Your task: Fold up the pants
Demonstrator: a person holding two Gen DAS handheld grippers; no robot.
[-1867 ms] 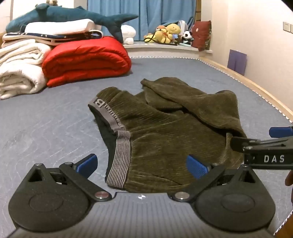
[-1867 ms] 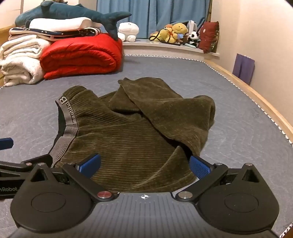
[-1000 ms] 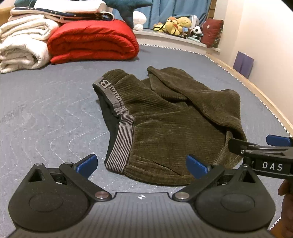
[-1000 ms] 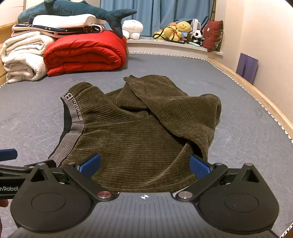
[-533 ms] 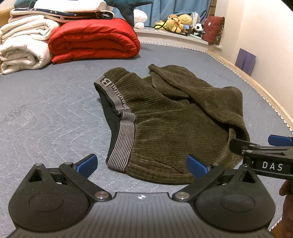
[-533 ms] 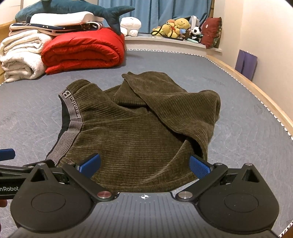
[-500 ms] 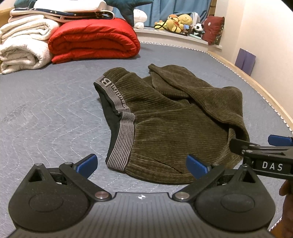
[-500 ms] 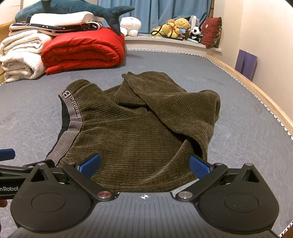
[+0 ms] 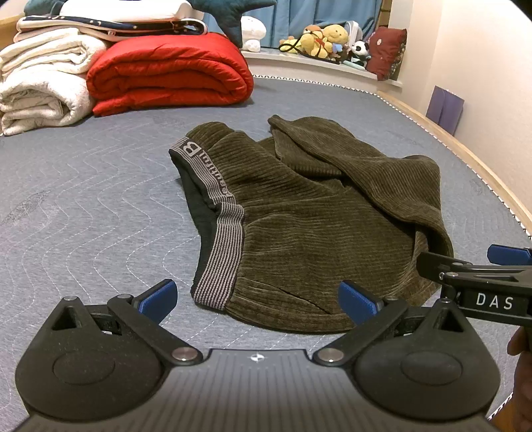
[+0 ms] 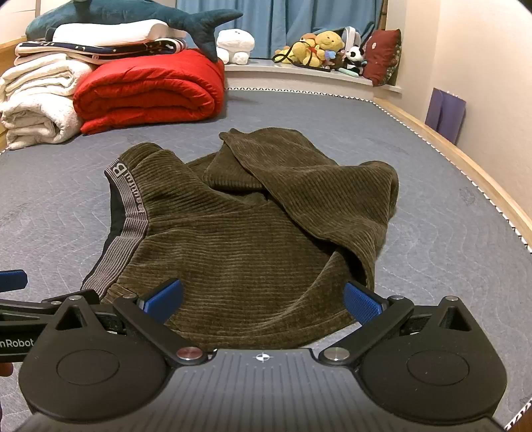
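Corduroy-like olive ribbed pants (image 9: pixel 309 229) lay crumpled in the middle of the grey quilted mattress (image 9: pixel 83 206), waistband to the left, legs bunched and flopped back over each other on the right. Fabric looked thick, soft and limp, probably light to middling in weight; it would likely drape and sag when lifted, not hold shape. Ribbed pile should grip well against the pads, no slip risk expected. Nothing fragile.

Best holds, as judged: the striped grey elastic waistband (image 9: pixel 219 246) near its close end, a firm doubled edge, and the near hem or the folded leg edge (image 10: pixel 362 252) on the right side, to pull the legs out flat first. Folding looked not yet started.

Left gripper (image 9: pixel 257 300) hovered just short of the near edge of the pants, jaws spread wide, nothing between them. Right gripper (image 10: pixel 262 299) was low over the near hem, jaws also spread wide and empty; whether the pads touched cloth could not be told.

Mattress surface was flat, stitched in wavy lines, with plenty of bare room around the pants. At the far left sat a rolled red duvet (image 10: pixel 149 93), white folded blankets (image 10: pixel 36 103) and a plush shark (image 10: pixel 126 15); stuffed toys (image 10: pixel 326 46) lined the far ledge under blue curtains (image 10: pixel 282 20). Wooden bed frame (image 10: pixel 465 166) ran along the right by the wall.
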